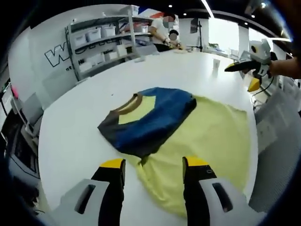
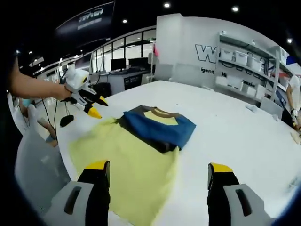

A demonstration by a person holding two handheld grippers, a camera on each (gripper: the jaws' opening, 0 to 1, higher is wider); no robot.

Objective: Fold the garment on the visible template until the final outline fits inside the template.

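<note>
A folded garment (image 1: 150, 117), blue and dark grey with a yellow chest panel and brown collar, lies on the white table (image 1: 84, 141). It partly overlaps one edge of the pale yellow template sheet (image 1: 211, 136). My left gripper (image 1: 154, 165) hovers open above the sheet's near corner and holds nothing. The right gripper (image 1: 251, 63) is held up in a hand at the far right, clear of the cloth. In the right gripper view the garment (image 2: 160, 125) rests at the far side of the template (image 2: 127, 165). My right gripper (image 2: 157, 168) is open and empty, and the left gripper (image 2: 87, 101) hangs at the left.
Shelves with white bins (image 1: 101, 40) stand beyond the table's far end, where two people (image 1: 164, 30) are at work. Grey chairs (image 2: 37, 169) line the table's edge beside the template. Desks with monitors (image 2: 122, 66) fill the background.
</note>
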